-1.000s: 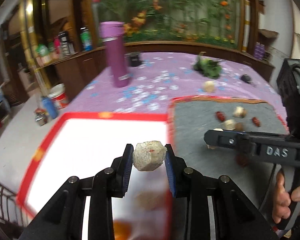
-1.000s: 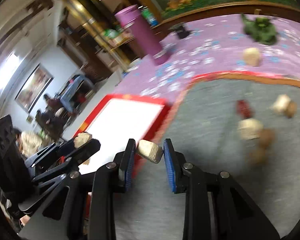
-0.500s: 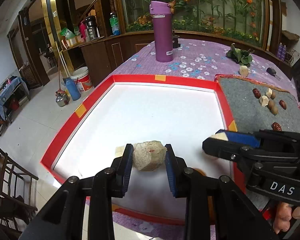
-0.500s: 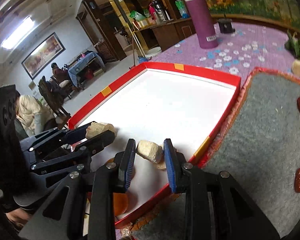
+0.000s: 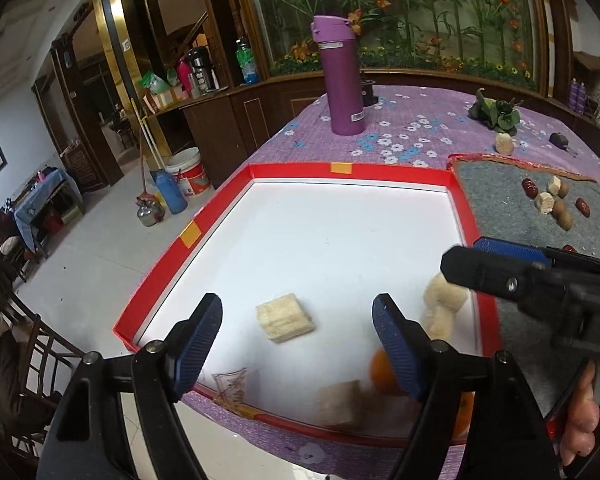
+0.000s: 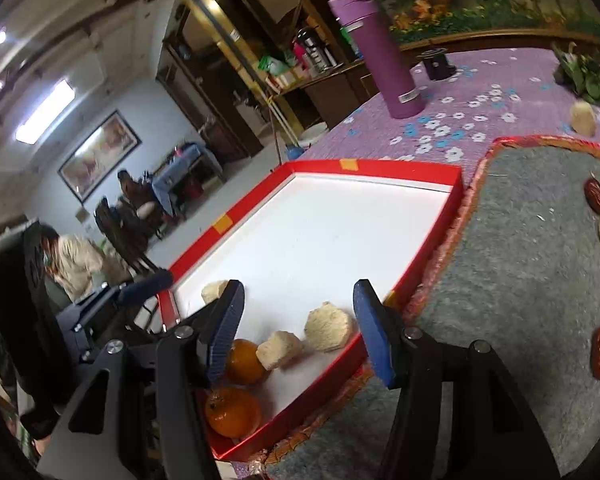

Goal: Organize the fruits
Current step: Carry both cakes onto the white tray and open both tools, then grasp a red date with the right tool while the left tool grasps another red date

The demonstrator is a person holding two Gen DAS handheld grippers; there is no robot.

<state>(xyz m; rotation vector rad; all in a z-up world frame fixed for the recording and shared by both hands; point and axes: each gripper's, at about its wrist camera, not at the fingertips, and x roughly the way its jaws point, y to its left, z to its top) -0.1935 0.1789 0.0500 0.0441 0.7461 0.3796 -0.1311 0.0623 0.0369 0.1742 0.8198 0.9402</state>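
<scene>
A table under a purple flowered cloth (image 5: 404, 136) is carrying everything. A red-rimmed white tray (image 5: 340, 169) is lying on it toward the left, and a grey felt mat (image 5: 512, 200) is lying just beside the tray — their edges look to be touching. Farther back, a purple flask (image 5: 342, 80) is standing upright; a leafy green bunch (image 5: 494, 114), a pale chunk (image 5: 504, 144) and a small dark object (image 5: 560, 140) are resting directly on the cloth — well apart from the flask.

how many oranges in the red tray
2: one orange beside a pale chunk, the other orange in the red tray's near corner. The right gripper may hide more.
</scene>
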